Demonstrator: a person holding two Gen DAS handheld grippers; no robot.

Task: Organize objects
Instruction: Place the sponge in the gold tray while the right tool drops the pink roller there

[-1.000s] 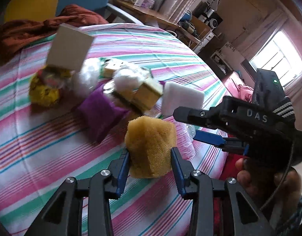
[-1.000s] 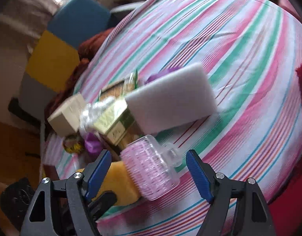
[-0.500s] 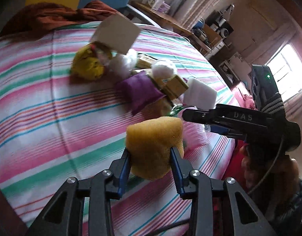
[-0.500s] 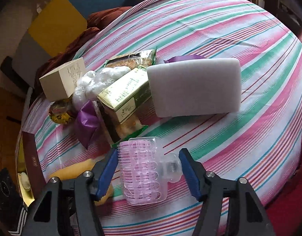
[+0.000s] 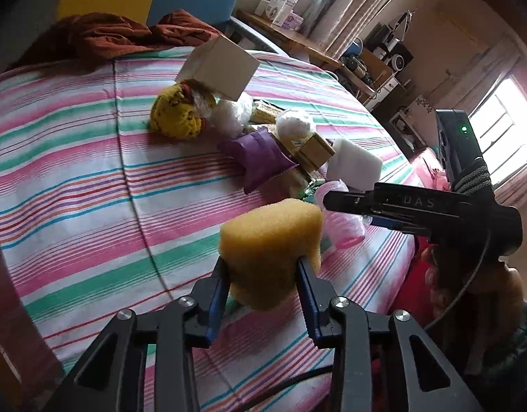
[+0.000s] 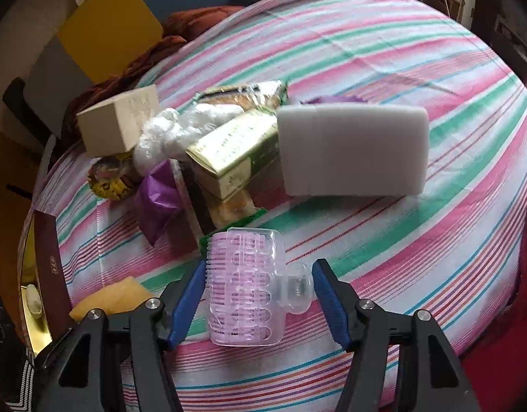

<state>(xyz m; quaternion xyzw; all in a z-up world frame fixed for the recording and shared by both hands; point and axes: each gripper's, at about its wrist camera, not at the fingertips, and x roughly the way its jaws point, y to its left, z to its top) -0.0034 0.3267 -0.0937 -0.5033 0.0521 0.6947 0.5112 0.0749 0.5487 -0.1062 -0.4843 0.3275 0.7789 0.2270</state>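
My left gripper (image 5: 263, 285) is shut on a yellow sponge (image 5: 270, 247) and holds it above the striped cloth. The sponge also shows at the lower left of the right wrist view (image 6: 109, 300). My right gripper (image 6: 260, 295) closes around a clear pink hair-roller case (image 6: 244, 288); the left finger touches it, the right finger sits by its clip. The case shows in the left wrist view (image 5: 339, 226) under the right gripper (image 5: 383, 209). A white foam block (image 6: 352, 151) stands behind it.
A pile lies mid-table: beige box (image 6: 119, 120), green-gold box (image 6: 236, 151), purple pouch (image 5: 260, 158), yellow packet (image 5: 176, 116), white plastic wads (image 5: 294, 125). A brown cloth (image 5: 109, 36) lies at the far edge. A maroon box with a gold tray (image 6: 43, 274) is at the left.
The left gripper has lifted and pulled back with the sponge. The right gripper's fingers have narrowed around the pink case.
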